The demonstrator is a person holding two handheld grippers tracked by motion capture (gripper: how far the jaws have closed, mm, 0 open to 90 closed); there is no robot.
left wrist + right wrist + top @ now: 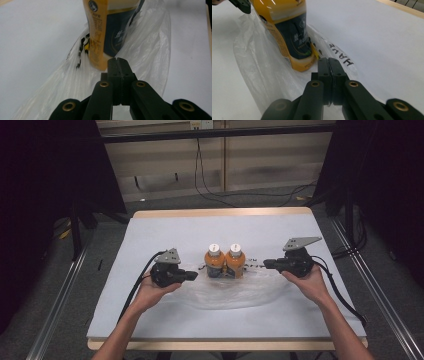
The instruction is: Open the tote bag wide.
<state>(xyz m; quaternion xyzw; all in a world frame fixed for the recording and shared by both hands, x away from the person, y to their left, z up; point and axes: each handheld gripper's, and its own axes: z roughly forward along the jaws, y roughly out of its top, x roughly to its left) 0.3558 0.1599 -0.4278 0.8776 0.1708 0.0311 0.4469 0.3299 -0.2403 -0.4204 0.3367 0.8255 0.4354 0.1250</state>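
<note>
We find two orange juice bottles (225, 261) upright, touching side by side, near the centre of the white-covered table (165, 227). Both stand on a clear plastic bag (235, 292) spread flat beneath and toward the person's side.

Left gripper (194, 275): held level just left of the bottles, tips pointing at them. Left gripper view: jaws fully together, a fold of bag film (142, 47) apparently pinched at the tips; bottle (110, 27) directly ahead, not touched.

Right gripper (266, 264): level, just right of the bottles, pointing inward. Right gripper view: jaws pressed together, thin film visible in the seam, so closed on the bag edge (254, 65). Black lettering "HAVE" (340, 56) on the bag beside the tips.
</note>
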